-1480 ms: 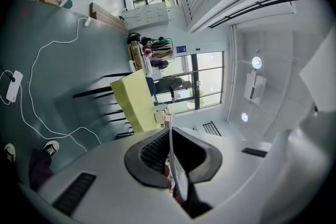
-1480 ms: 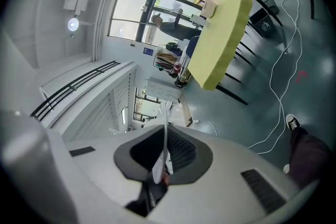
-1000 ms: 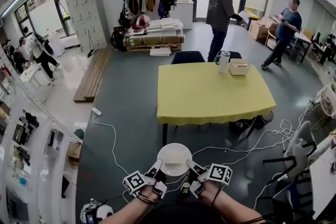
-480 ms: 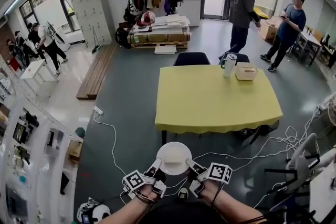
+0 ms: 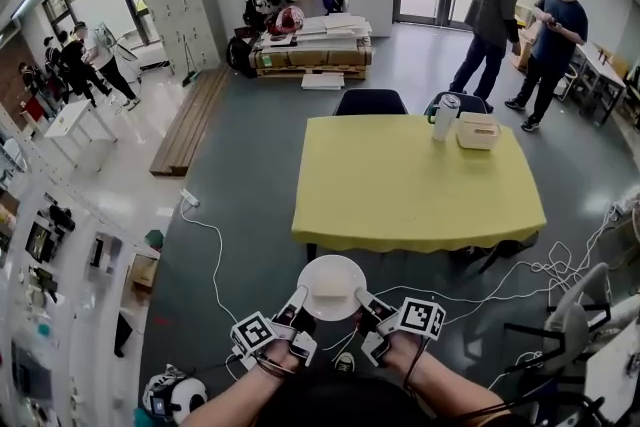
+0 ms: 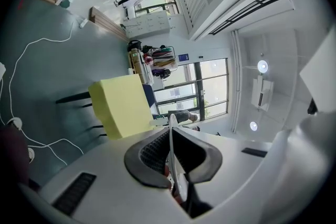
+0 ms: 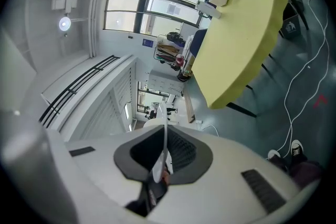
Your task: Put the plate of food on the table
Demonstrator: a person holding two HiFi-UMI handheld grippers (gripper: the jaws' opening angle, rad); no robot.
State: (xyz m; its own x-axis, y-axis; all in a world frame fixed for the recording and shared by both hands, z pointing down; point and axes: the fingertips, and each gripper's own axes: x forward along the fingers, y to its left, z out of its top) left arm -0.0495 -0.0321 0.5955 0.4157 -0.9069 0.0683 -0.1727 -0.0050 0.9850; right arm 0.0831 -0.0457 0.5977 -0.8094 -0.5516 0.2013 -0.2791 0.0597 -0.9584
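Nearer than a second ago, the yellow table fills more of my head view. Food on the white plate is a pale blur I can't identify. Open floor separates the plate from the table's near edge. The left gripper and right gripper clamp opposite rims, keeping the plate level.

Open grey floor lies between the plate we hold and the yellow counter, whose near and middle stretches are bare. A white jug and a tan box crowd its far right corner, and two dark chairs back its far edge. White cables snake over the floor on both sides, and a grey office chair hems us in on the right.
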